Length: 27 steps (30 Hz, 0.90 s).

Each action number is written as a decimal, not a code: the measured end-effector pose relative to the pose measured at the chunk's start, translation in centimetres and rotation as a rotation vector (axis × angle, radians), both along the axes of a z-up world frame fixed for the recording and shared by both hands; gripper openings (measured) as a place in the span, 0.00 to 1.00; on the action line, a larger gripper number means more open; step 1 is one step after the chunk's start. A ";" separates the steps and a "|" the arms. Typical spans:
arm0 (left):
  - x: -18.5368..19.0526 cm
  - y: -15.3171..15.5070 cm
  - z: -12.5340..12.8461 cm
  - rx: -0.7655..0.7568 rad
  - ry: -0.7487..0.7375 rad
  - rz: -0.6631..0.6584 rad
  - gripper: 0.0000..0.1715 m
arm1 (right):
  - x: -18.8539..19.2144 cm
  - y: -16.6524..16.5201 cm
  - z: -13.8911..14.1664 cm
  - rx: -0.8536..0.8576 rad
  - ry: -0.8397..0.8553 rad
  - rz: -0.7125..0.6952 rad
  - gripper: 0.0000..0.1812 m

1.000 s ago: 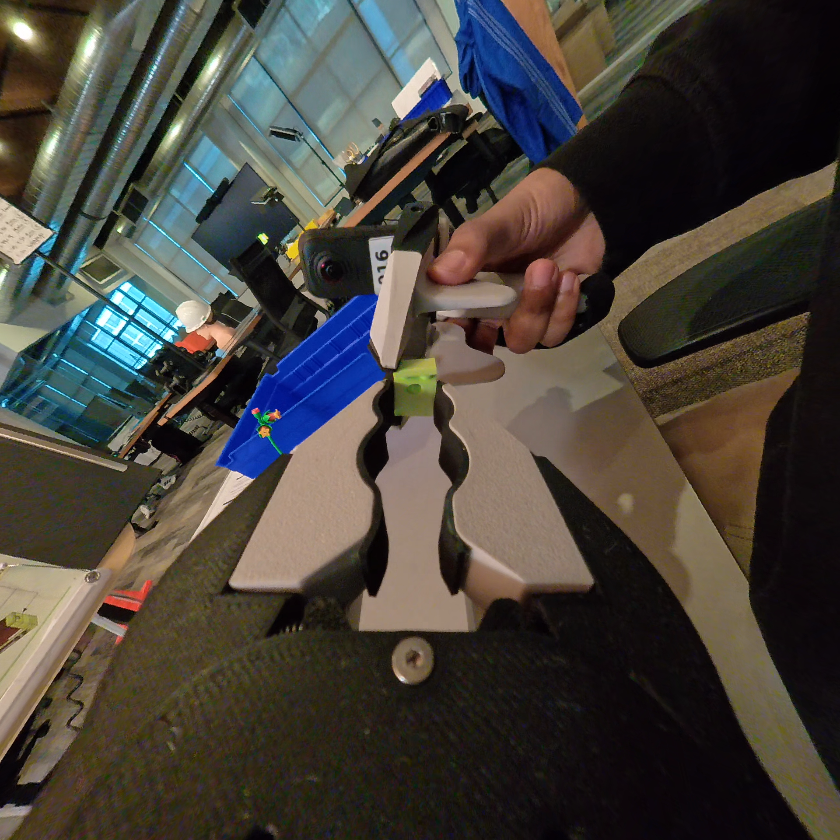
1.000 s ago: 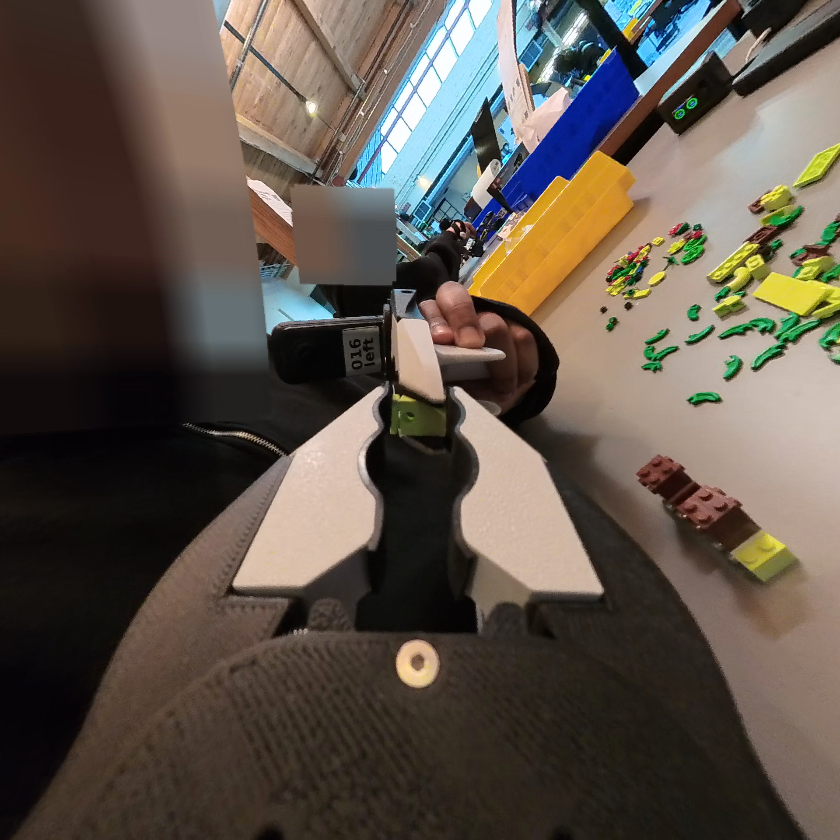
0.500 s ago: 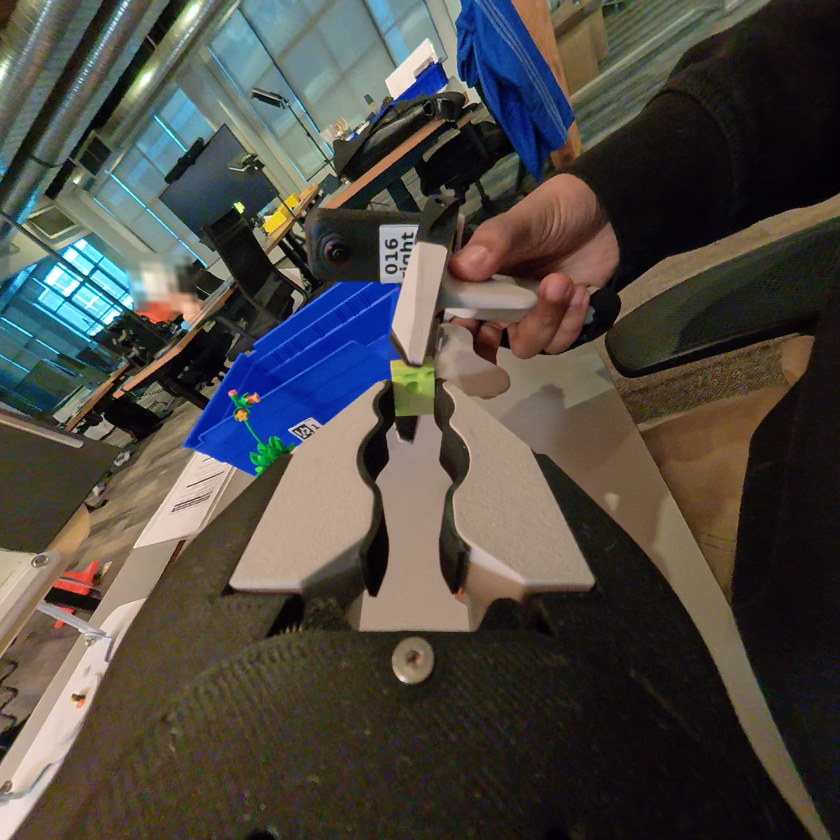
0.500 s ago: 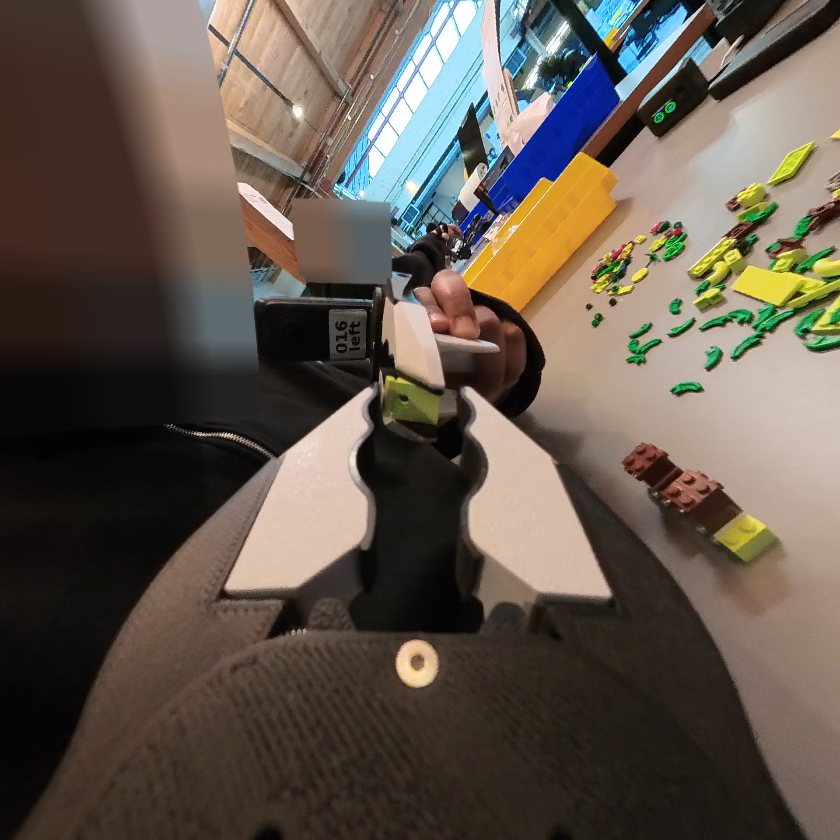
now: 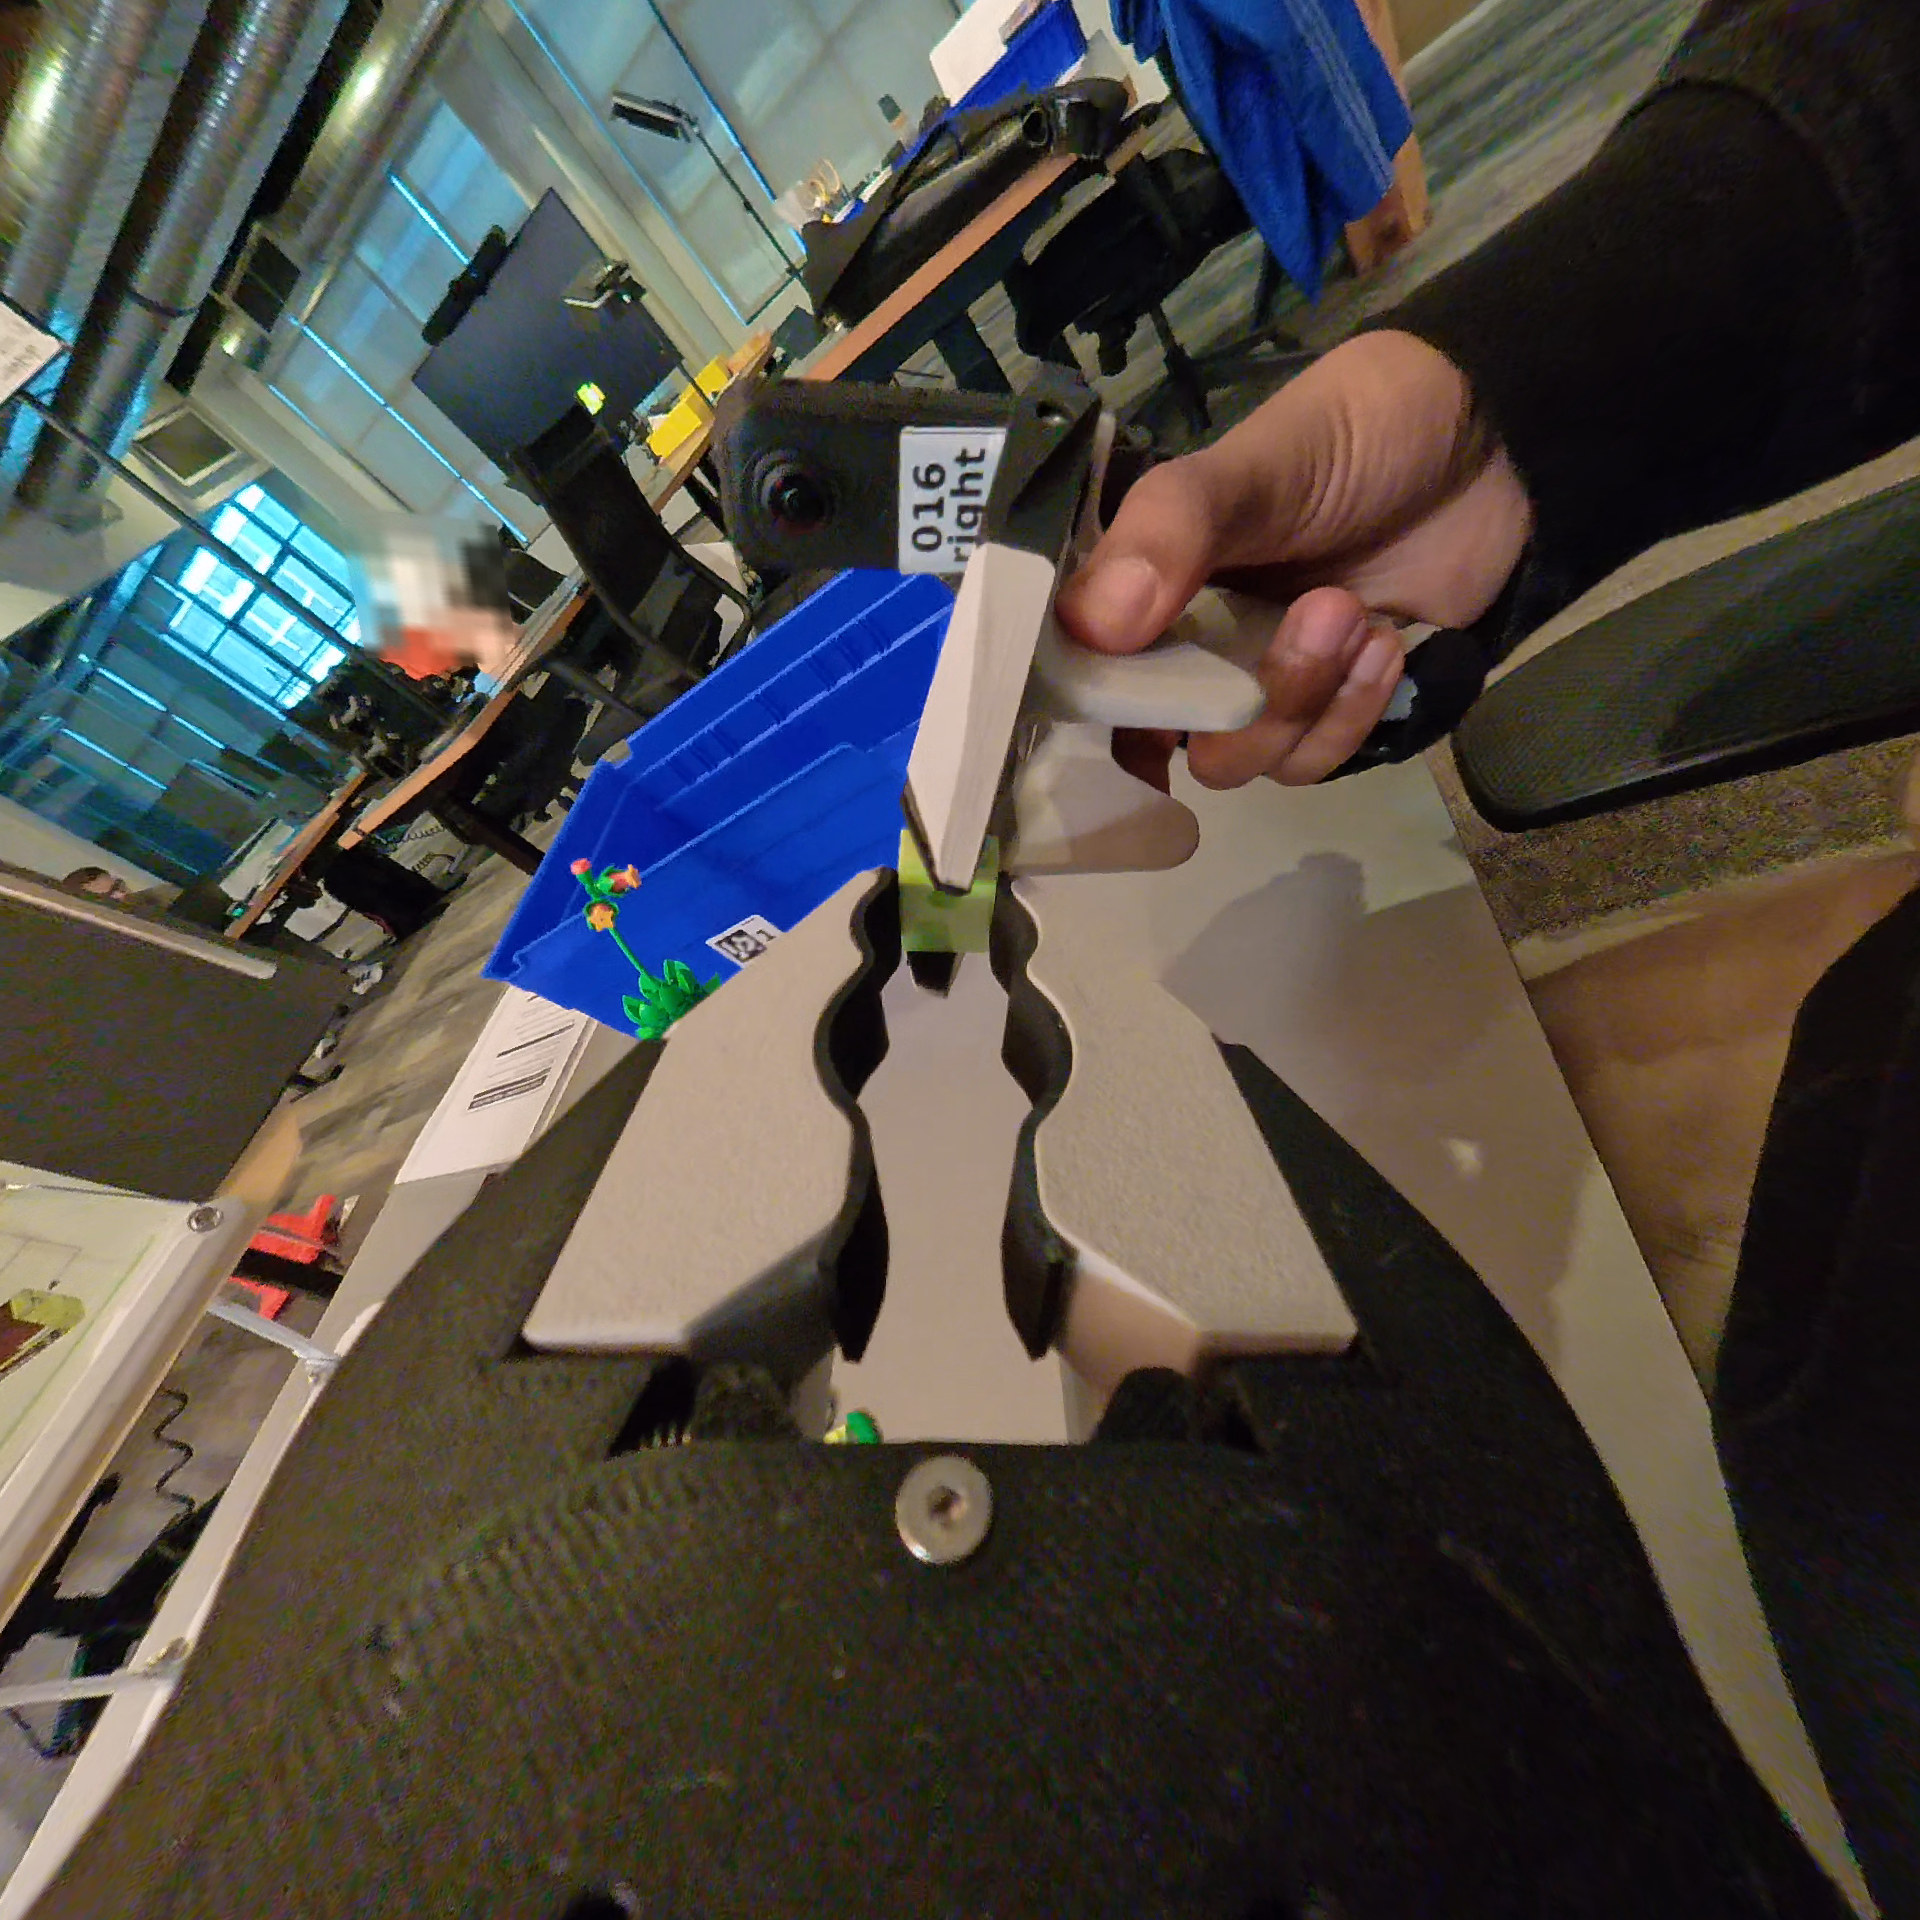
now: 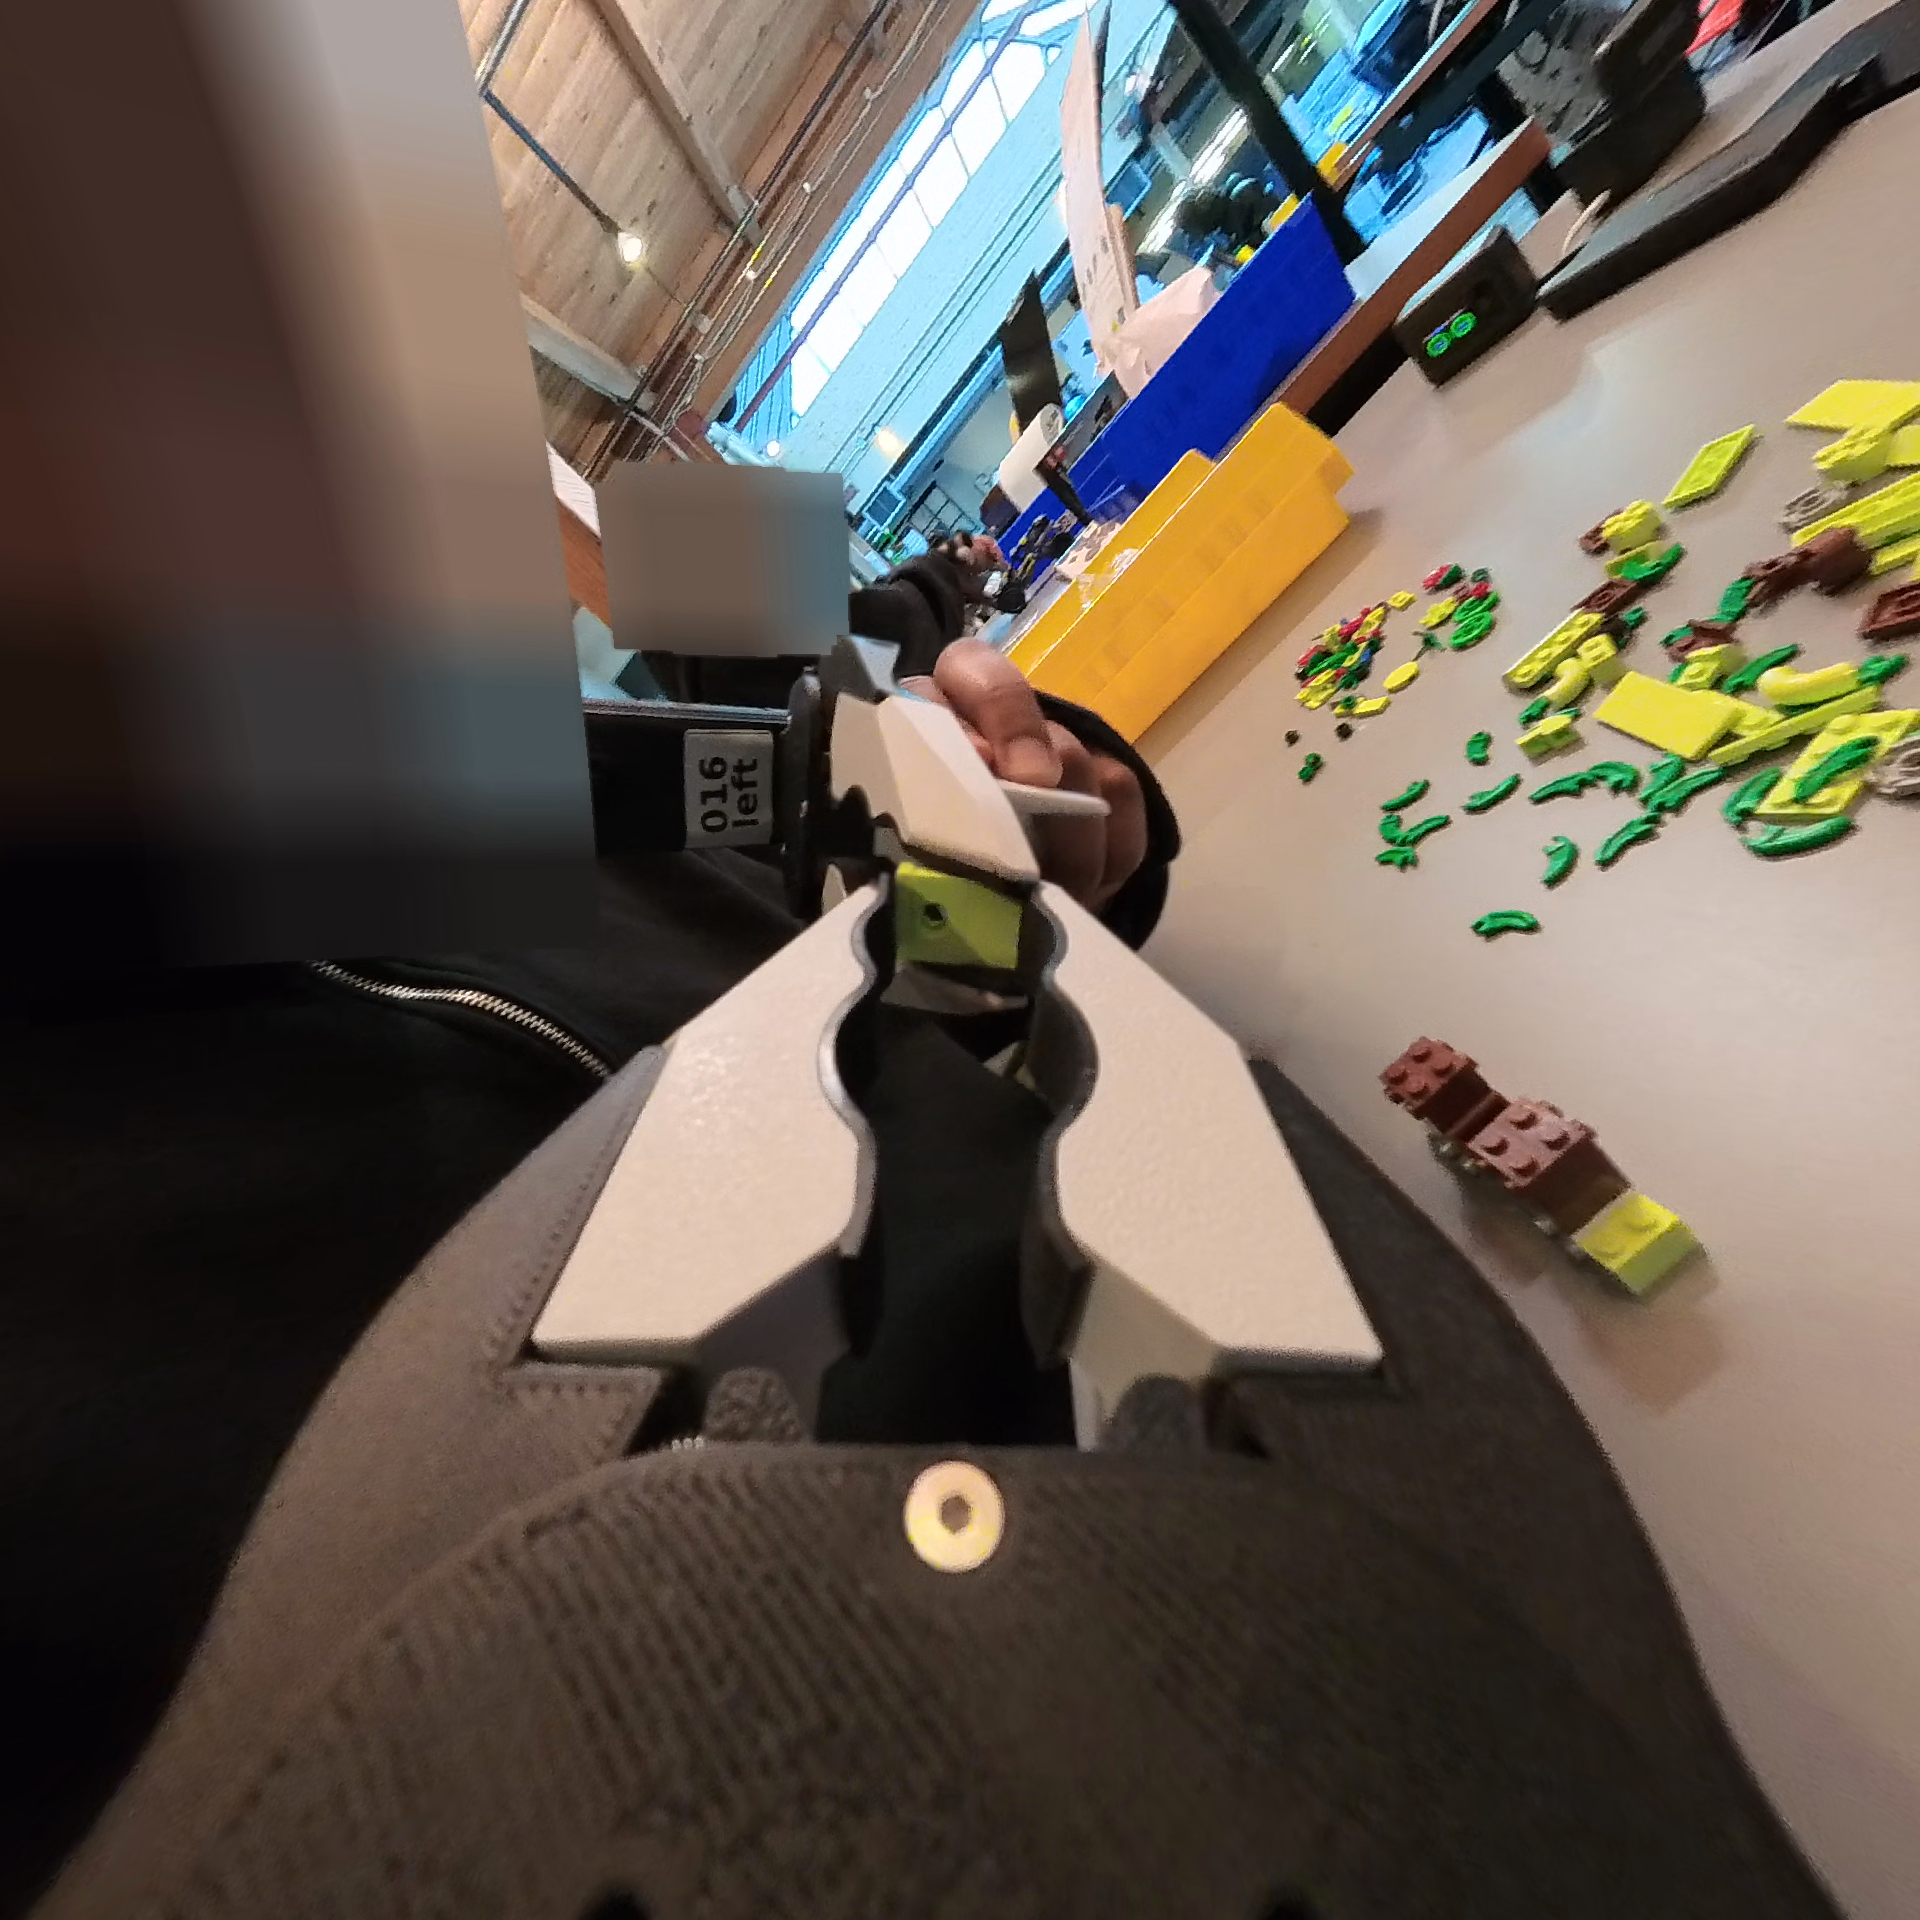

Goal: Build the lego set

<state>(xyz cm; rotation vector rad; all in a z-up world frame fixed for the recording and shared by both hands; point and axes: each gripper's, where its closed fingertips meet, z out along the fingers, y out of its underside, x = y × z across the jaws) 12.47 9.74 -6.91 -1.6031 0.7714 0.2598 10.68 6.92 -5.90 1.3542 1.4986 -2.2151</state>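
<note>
A small lime-green brick [image 5: 940, 925] is held in the air between both grippers, which point at each other. My left gripper [image 5: 943, 899] is shut on its sides. My right gripper [image 5: 961, 868] comes down from above in that view and pinches the brick's top. In the right wrist view the brick [image 6: 956, 930] sits between the tips of my right gripper [image 6: 958, 914], with the left gripper's finger [image 6: 935, 790] over it. A brown and lime brick assembly [image 6: 1538, 1174] lies on the grey table [image 6: 1299, 1039].
Several loose green, lime and brown pieces [image 6: 1662, 727] lie scattered at the table's far right. A yellow bin [image 6: 1195, 582] stands behind them. A blue bin [image 5: 748, 810], a small flower build [image 5: 634, 956] and a paper sheet [image 5: 509, 1070] are by the left gripper. A chair armrest [image 5: 1704, 665] is on the right. Only a small space, under 4 cm, lies between the two pairs of fingers.
Both grippers stay closed on the lime brick. The pair has tilted and shifted a little, so the brick's face with a small hole now shows in the right wrist view.
</note>
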 end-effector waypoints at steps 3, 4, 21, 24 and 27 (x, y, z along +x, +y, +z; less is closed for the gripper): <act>-0.2 0.1 -0.1 0.012 0.030 0.016 0.08 | -0.2 0.1 -0.2 0.030 0.018 -0.033 0.12; -0.2 0.1 -0.2 0.015 0.022 0.009 0.08 | -0.2 0.1 -0.2 0.031 0.013 -0.032 0.12; -1.2 -1.3 1.6 0.077 -0.320 -0.103 0.26 | -0.4 0.7 1.5 0.434 0.380 -0.249 0.12; -2.4 -2.2 1.3 0.016 -0.578 -0.137 0.27 | -0.5 0.8 1.3 0.611 0.499 -0.312 0.12; -2.7 -3.1 0.5 -0.087 -0.848 -0.209 0.26 | -1.0 0.3 0.6 0.812 0.590 -0.343 0.12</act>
